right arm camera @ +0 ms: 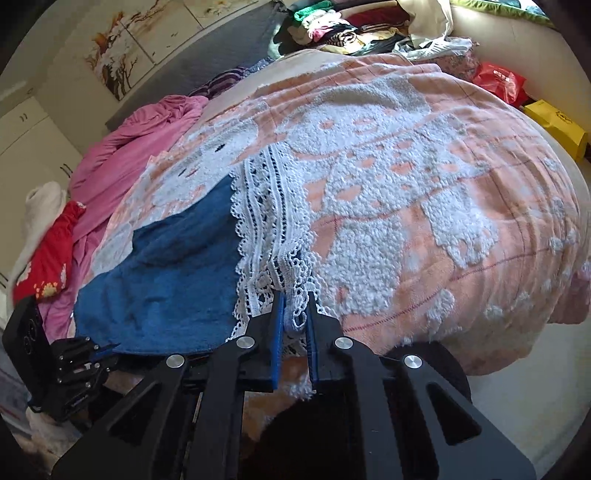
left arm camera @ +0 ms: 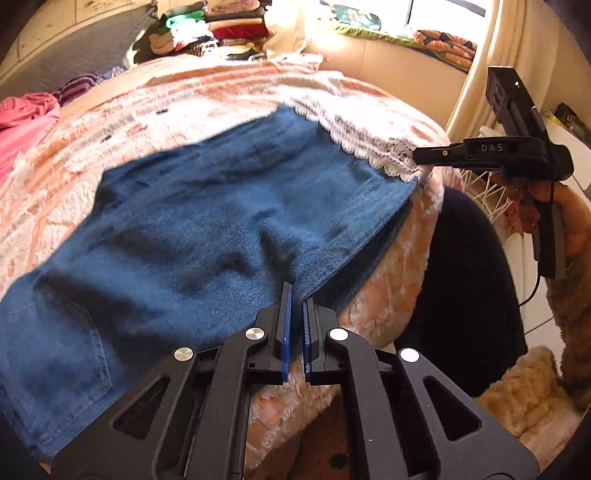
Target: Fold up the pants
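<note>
Pinching fuzzy blue pants (left arm camera: pixel 207 206) hem, left gripper (left arm camera: pixel 296 295) fingers narrow, right gripper (right arm camera: pixel 295 299) fingers gripping white lace trim (right arm camera: pixel 273 236).

This is a home bedroom: a bed (right arm camera: pixel 480 229) covered with a peach-and-white cartoon-patterned blanket (right arm camera: pixel 388 177) fills both views. Stacks of folded clothes (left arm camera: pixel 218 27) sit at the far side, a triptych painting (right arm camera: pixel 122 48) hangs on the wall, and white cupboard doors (right arm camera: pixel 33 147), probably a wardrobe, stand beside it. A sunlit window (left arm camera: pixel 424 14) with a curtain (left arm camera: pixel 491 62) lights the room.
</note>
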